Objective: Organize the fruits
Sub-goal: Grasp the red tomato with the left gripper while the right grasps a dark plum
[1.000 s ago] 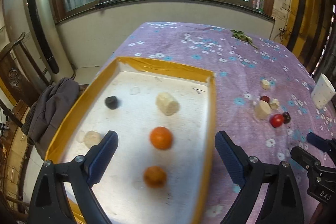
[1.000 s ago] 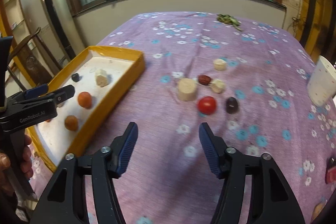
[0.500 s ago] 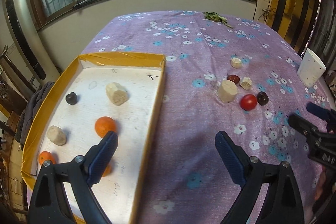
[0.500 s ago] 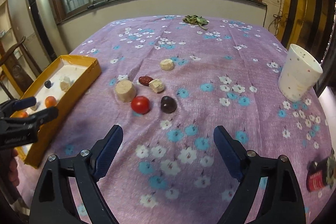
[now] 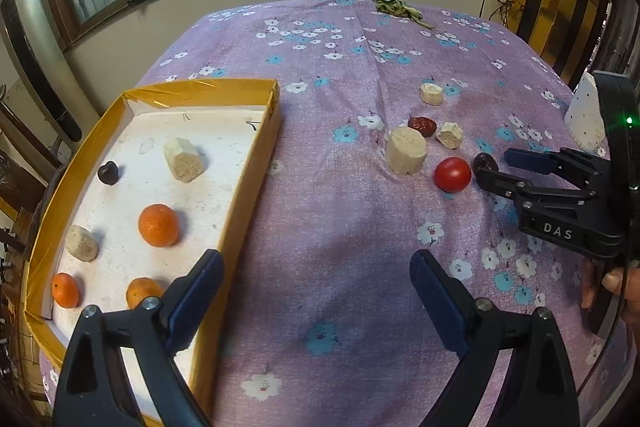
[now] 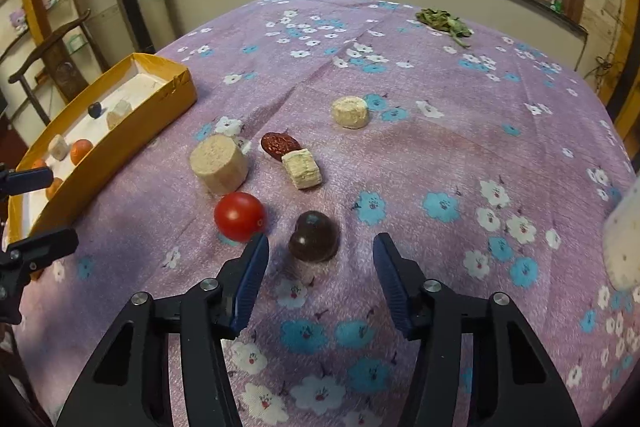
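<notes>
A: State of the right gripper (image 6: 320, 253)?

B: Released. Its jaws have just been closing, and the dark plum (image 6: 314, 236) sits on the cloth between the 2 blue pads, which do not press on it. The left pad tip stands just beside the red tomato (image 6: 239, 215).

A: State of the left gripper (image 5: 316, 289)?

B: Released, jaws wide, nothing between them. It hangs over the purple flowered cloth (image 5: 340, 187) that covers the bench, with its left pad over the near right edge of the yellow tray (image 5: 256, 167).

A: Contents of the tray?

B: 3 oranges, the largest at (image 5: 158, 225), 2 pale cut pieces, one at (image 5: 184, 159), and 1 small dark fruit (image 5: 108, 172), all lying apart on the white floor.

A: Loose items on the cloth?

B: Near the tomato: a pale cylinder piece (image 6: 219, 164), a red date (image 6: 279, 144) touching a small pale chunk (image 6: 301, 169), and a pale disc (image 6: 349, 112) farther back. A pile of green leaves (image 6: 442, 20) lies at the far edge. A white cup (image 5: 582, 119) stands at the right.
</notes>
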Demonstrator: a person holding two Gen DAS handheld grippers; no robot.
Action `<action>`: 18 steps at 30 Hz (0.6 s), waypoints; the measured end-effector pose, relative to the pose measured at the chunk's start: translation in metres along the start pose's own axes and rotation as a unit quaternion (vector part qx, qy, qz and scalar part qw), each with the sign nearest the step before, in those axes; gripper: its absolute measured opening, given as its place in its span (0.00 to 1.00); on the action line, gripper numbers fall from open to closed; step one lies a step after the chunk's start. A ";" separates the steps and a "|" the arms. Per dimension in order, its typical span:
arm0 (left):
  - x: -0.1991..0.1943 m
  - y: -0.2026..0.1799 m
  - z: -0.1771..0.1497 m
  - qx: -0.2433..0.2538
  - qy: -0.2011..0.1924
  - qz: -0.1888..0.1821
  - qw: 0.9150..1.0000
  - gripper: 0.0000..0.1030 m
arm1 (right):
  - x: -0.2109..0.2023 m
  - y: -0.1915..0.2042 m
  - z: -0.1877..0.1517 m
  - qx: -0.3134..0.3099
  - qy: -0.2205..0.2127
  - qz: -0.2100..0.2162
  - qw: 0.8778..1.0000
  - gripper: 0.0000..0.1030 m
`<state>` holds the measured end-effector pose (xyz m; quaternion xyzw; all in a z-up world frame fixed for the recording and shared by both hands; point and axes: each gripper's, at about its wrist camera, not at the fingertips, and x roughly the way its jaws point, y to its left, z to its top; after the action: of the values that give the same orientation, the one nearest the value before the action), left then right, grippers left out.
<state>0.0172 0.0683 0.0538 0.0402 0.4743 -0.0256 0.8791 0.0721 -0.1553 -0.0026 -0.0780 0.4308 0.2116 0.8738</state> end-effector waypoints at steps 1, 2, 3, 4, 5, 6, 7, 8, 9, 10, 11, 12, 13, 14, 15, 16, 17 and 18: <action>0.001 -0.003 0.001 -0.002 0.001 -0.002 1.000 0.93 | 0.002 0.000 0.001 -0.004 0.001 0.008 1.000 0.44; 0.003 -0.006 0.003 -0.002 0.003 -0.004 1.000 0.93 | 0.006 0.001 0.002 -0.010 0.007 0.017 1.000 0.41; 0.004 -0.009 0.005 -0.002 0.004 -0.005 1.000 0.93 | 0.008 0.001 0.002 -0.014 0.011 0.020 1.000 0.37; 0.005 -0.012 0.007 -0.002 0.004 -0.005 1.000 0.93 | 0.008 0.002 0.002 -0.024 0.005 0.020 1.000 0.34; 0.006 -0.016 0.009 -0.002 0.004 -0.007 1.000 0.93 | 0.009 0.002 0.003 -0.027 0.007 0.021 0.999 0.33; 0.008 -0.020 0.011 -0.001 0.004 -0.010 1.000 0.93 | 0.008 0.002 0.003 -0.029 0.006 0.020 0.999 0.27; 0.010 -0.023 0.012 0.001 0.006 -0.012 1.000 0.93 | 0.007 0.000 0.002 -0.026 0.008 0.019 0.999 0.24; 0.013 -0.028 0.014 0.002 0.007 -0.015 1.000 0.93 | 0.006 -0.002 0.002 -0.020 0.008 0.020 1.000 0.23; 0.015 -0.032 0.017 0.003 0.010 -0.018 1.000 0.93 | 0.002 -0.006 0.000 -0.008 0.005 0.020 1.000 0.23; 0.018 -0.036 0.019 0.003 0.012 -0.022 1.000 0.93 | -0.001 -0.009 -0.001 0.000 0.004 0.020 1.000 0.23; 0.020 -0.041 0.021 0.003 0.013 -0.028 1.000 0.93 | -0.006 -0.012 -0.004 0.010 0.001 0.016 1.000 0.23; 0.022 -0.045 0.023 0.002 0.015 -0.033 0.999 0.93 | -0.011 -0.015 -0.007 0.017 0.000 0.013 1.000 0.23; 0.025 -0.049 0.025 0.000 0.015 -0.038 0.999 0.93 | -0.016 -0.019 -0.011 0.025 -0.001 0.013 1.000 0.23; 0.027 -0.054 0.027 -0.001 0.015 -0.043 0.999 0.93 | -0.018 -0.021 -0.013 0.029 -0.001 0.012 0.999 0.23; 0.031 -0.059 0.030 -0.003 0.016 -0.047 0.999 0.93 | -0.021 -0.023 -0.016 0.034 0.001 0.011 0.999 0.23; 0.034 -0.063 0.033 -0.006 0.018 -0.050 0.999 0.93 | -0.024 -0.026 -0.020 0.038 0.003 0.009 0.999 0.23; 0.038 -0.066 0.036 -0.011 0.018 -0.055 0.998 0.92 | -0.026 -0.029 -0.024 0.042 0.006 0.006 0.999 0.23; 0.042 -0.070 0.038 -0.018 0.020 -0.057 0.998 0.92 | -0.027 -0.031 -0.026 0.046 0.007 0.006 0.999 0.23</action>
<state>0.0662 -0.0049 0.0365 -0.0020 0.4933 -0.0668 0.8673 0.0524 -0.1994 0.0017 -0.0367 0.4467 0.1959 0.8722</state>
